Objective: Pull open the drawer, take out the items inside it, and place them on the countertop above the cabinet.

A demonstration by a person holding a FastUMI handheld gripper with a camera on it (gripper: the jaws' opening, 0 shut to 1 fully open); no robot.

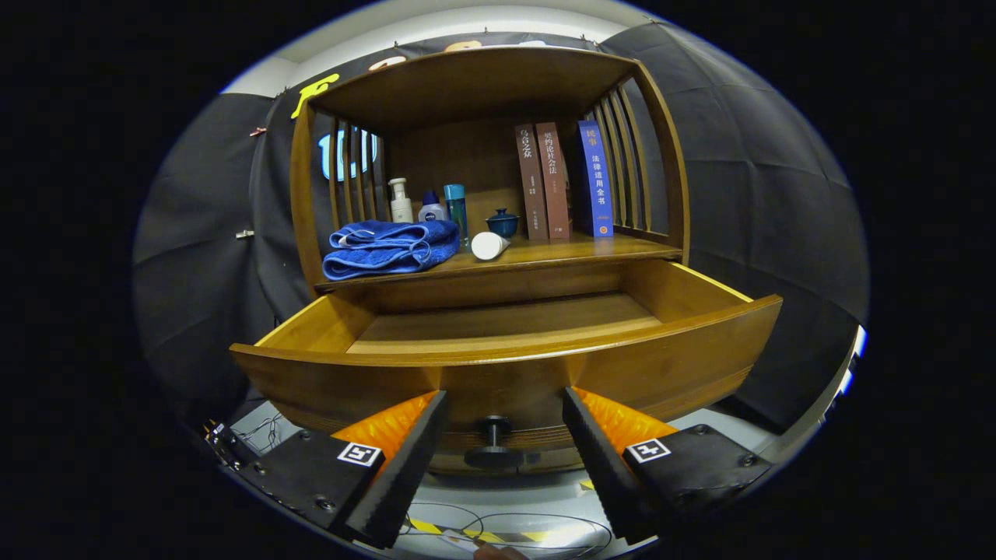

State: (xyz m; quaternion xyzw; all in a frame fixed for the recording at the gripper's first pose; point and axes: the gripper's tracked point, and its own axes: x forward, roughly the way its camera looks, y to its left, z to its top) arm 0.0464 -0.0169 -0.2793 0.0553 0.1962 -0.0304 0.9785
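A wooden cabinet [482, 85] with slatted sides stands against the booth's black cloth wall. Below its open shelf, the drawer [506, 365] is pulled well out toward the camera; the part of its floor that shows is bare wood, and the front panel hides the near strip of the inside.

The countertop [576, 250] above the drawer carries everything in sight. A folded blue towel [389, 247] lies at its left end. Three books stand upright toward the right: two brown books [543, 180] side by side, and a blue book [595, 179] just beside them, next to the right slats. Behind the towel stand a white pump bottle [401, 202], a small bottle with a dark blue cap [430, 208] and a teal bottle [456, 208]. A dark blue lidded cup [503, 223] sits between the teal bottle and the books. A white tube [490, 245] lies on its side just beside the towel's right end.

The hand-held gripper [504, 435] is spread wide and holds nothing. The drawer's dark knob [493, 439] sits between its fingers [405, 467], touching neither.
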